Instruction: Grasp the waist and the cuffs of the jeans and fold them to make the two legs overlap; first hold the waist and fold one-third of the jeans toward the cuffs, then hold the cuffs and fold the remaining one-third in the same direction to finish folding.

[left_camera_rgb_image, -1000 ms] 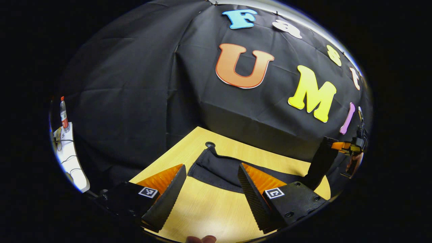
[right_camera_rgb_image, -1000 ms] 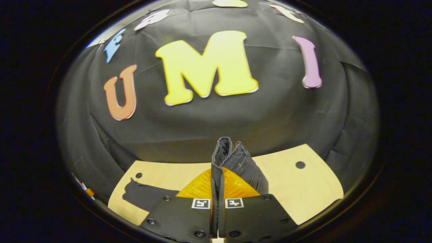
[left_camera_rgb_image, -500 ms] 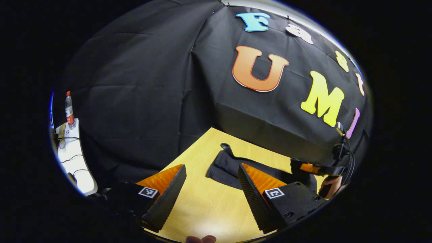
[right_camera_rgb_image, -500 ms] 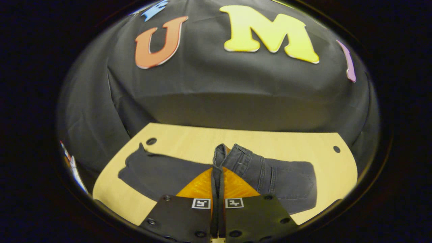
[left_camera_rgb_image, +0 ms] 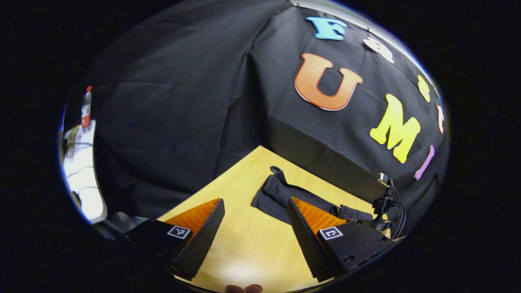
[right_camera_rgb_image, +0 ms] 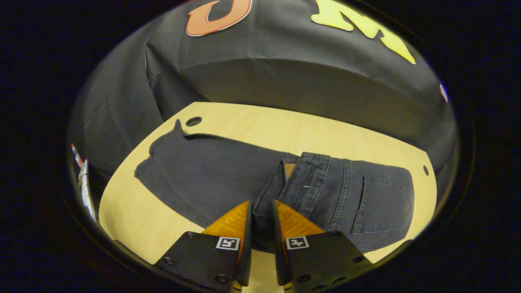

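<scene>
Dark denim jeans (right_camera_rgb_image: 211, 171) lie lengthwise across the wooden table (right_camera_rgb_image: 285, 126). The waist part (right_camera_rgb_image: 346, 195) is folded over onto the legs, back pocket up. My right gripper (right_camera_rgb_image: 261, 203) is low at the near edge of that fold, its fingers a little apart with the waist edge between them. The cuffs (right_camera_rgb_image: 158, 162) lie flat at the left. My left gripper (left_camera_rgb_image: 255, 201) hangs open above the table, just short of the cuffs (left_camera_rgb_image: 281, 191), with nothing between its fingers. The right gripper's body (left_camera_rgb_image: 384, 203) appears at the far right.
Round holes (right_camera_rgb_image: 193, 121) (right_camera_rgb_image: 425, 170) mark the table's back corners. A white side table (left_camera_rgb_image: 81, 179) with cables and a bottle (left_camera_rgb_image: 86, 112) stands far off to the left. Bare wood (left_camera_rgb_image: 244, 244) lies under the left gripper. Black cloth walls close the booth behind.
My right gripper swung the waist over and down onto the legs, then its fingers parted slightly. The left gripper stayed open and drifted a little, the cuffs shifting right in its view.
</scene>
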Demonstrator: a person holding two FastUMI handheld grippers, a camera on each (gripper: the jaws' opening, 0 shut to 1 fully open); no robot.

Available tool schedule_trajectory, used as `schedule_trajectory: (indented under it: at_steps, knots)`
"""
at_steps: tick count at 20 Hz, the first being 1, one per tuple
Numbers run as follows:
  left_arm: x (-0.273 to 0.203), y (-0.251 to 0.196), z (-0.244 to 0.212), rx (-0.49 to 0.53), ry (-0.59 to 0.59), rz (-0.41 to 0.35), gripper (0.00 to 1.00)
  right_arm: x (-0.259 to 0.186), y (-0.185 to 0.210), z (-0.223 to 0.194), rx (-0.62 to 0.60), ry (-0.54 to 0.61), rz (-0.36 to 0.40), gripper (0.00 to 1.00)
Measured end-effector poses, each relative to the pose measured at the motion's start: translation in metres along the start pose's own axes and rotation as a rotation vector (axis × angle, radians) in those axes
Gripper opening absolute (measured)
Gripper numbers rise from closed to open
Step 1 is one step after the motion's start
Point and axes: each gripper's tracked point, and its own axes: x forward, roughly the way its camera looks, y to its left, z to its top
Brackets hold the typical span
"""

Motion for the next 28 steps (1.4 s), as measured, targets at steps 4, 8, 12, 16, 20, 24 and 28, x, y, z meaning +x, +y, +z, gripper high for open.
schedule_trajectory:
  at_steps: [4,8,12,16,20,24,28]
  knots:
    - [0.021,-0.007,-0.023,-0.157,0.068,-0.032,0.99,-0.038,0.022,0.012,-0.016,-0.033,0.094,0.54]
    - [0.057,-0.018,-0.05,-0.344,0.161,-0.094,0.99,-0.105,0.015,0.022,-0.04,-0.076,0.146,0.79]
    - [0.092,-0.024,-0.069,-0.626,0.233,-0.144,0.99,-0.179,-0.022,0.039,-0.015,-0.137,0.129,0.84]
    - [0.129,-0.018,-0.076,-0.825,0.244,-0.107,0.98,-0.241,-0.073,0.055,0.018,-0.198,0.069,0.84]
    - [0.153,-0.026,-0.08,-0.879,0.256,-0.101,0.97,-0.282,-0.126,0.058,0.083,-0.238,-0.011,0.87]
    - [0.173,-0.039,-0.072,-0.86,0.251,-0.116,0.97,-0.294,-0.161,0.047,0.171,-0.241,-0.053,0.87]
    - [0.191,-0.044,-0.062,-0.931,0.212,-0.112,0.97,-0.3,-0.183,0.032,0.19,-0.224,-0.077,0.87]
